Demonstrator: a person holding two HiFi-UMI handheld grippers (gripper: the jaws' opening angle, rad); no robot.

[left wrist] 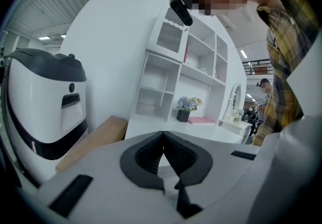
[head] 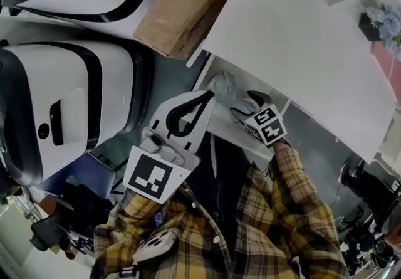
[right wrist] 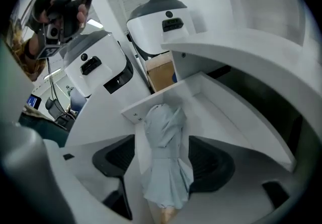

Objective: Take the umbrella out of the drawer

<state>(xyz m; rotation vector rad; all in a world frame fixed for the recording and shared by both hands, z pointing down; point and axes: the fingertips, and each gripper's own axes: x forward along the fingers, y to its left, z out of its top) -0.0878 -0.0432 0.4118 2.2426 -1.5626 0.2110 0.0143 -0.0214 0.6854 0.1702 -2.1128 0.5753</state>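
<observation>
In drawer (right wrist: 221, 115), umbrella (right wrist: 162, 127) btw spread fingers of right gripper (right wrist: 165, 156), handle cut off; left gripper (left wrist: 163, 140) fingers together.

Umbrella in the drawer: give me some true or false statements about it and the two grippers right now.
The umbrella lies in the open drawer. True.
The right gripper is clamped on the umbrella. False: its jaws stand apart, one on either side of it.
The left gripper holds the umbrella's handle. False: its jaws are together with nothing between them.
A pot of flowers stands on the white desk. True.
</observation>
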